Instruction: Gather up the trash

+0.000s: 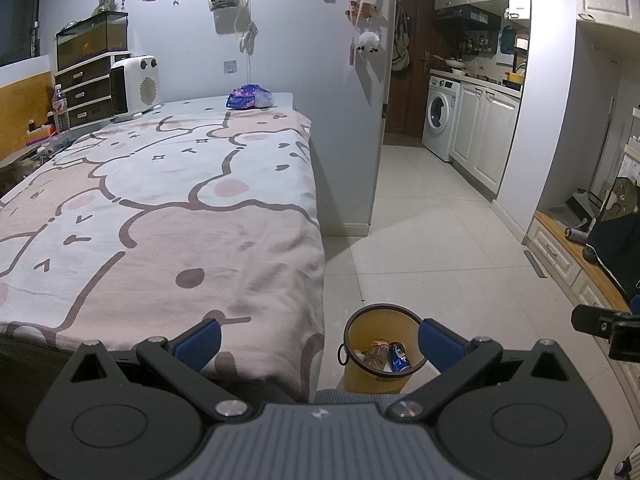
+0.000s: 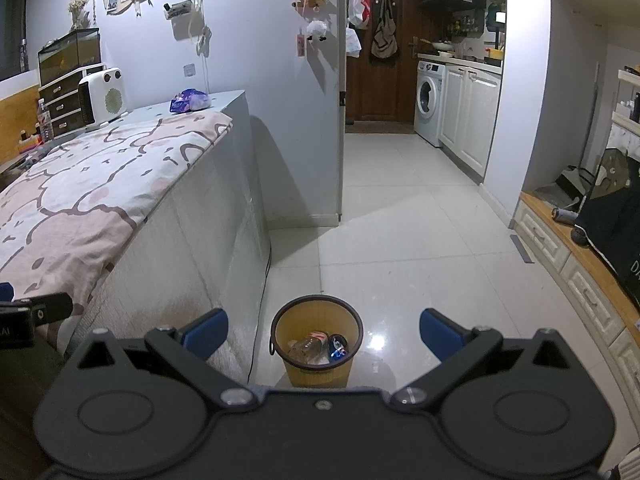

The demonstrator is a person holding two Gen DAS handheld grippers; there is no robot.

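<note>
Left gripper (image 1: 319, 343) and right gripper (image 2: 324, 332) both gaping wide, gripping nothing; yellow bin (image 2: 316, 372) standing on floor beside bed's near corner, containing 1 bottle (image 2: 310, 346), 1 can (image 2: 338, 347).

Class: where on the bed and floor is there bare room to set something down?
Free: the blanket between the purple bag and the near edge; the floor tiles between bin and washing machine. Crowded: the bed's far-left corner around the heater.

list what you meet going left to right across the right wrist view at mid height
fish tank → white heater → purple packet on the bed → wooden door → washing machine → white cabinets
</note>
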